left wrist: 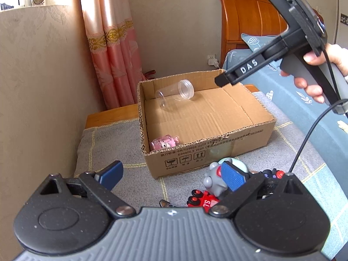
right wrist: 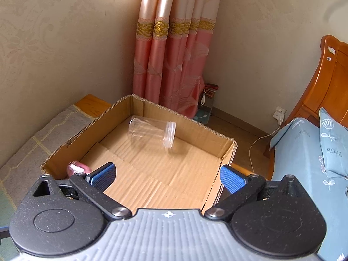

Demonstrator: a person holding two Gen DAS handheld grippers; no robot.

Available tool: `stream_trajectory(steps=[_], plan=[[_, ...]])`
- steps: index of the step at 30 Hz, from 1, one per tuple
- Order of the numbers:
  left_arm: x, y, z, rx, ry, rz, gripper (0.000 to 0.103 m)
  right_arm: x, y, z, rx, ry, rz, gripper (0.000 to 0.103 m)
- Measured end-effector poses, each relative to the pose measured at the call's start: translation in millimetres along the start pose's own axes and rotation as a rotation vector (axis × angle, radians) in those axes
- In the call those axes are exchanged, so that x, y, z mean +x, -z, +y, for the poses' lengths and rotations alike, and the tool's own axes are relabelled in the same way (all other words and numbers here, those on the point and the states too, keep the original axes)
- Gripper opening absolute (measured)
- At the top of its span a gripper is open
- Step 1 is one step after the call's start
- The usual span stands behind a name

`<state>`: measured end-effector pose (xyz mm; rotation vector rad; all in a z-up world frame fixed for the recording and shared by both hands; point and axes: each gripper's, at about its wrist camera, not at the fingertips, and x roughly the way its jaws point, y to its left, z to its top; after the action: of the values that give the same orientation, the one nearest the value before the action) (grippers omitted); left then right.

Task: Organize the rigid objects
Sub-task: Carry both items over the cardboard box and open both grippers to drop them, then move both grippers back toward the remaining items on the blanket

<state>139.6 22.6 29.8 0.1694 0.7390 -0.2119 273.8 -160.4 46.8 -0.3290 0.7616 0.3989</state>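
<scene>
Both grippers spread wide, nothing held: left gripper (left wrist: 174, 174) hovers low over the toys on the grey blanket (left wrist: 104, 143), right gripper (right wrist: 167, 176) sits above the cardboard box (right wrist: 228, 150). Box already holds 2 items: clear jar (right wrist: 152, 131) on its side near the far wall, pink toy (left wrist: 165, 143) in the near-left corner. My read: next pick is the grey figure (left wrist: 212, 182) just beside my left gripper's right finger, with the red toy car (left wrist: 203, 200) touching it below. I'd shift right to centre the figure between the fingers, close on its body rather than the ears, lift straight up (the car could snag). Left view shows the toys outside the box and the right gripper from the side; right view shows neither, but gives the box floor and jar cleanly, pink toy only partly.
</scene>
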Motion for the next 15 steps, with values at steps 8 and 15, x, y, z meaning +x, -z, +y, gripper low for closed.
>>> stream_trajectory(steps=[8, 15], plan=[[-20, 7, -7, 0.01, 0.0, -0.001, 0.096, -28, 25, 16, -0.017, -0.014, -0.002, 0.103], [-51, 20, -5, -0.038, -0.023, -0.058, 0.096, -55, 52, 32, 0.011, -0.014, -0.02, 0.103]])
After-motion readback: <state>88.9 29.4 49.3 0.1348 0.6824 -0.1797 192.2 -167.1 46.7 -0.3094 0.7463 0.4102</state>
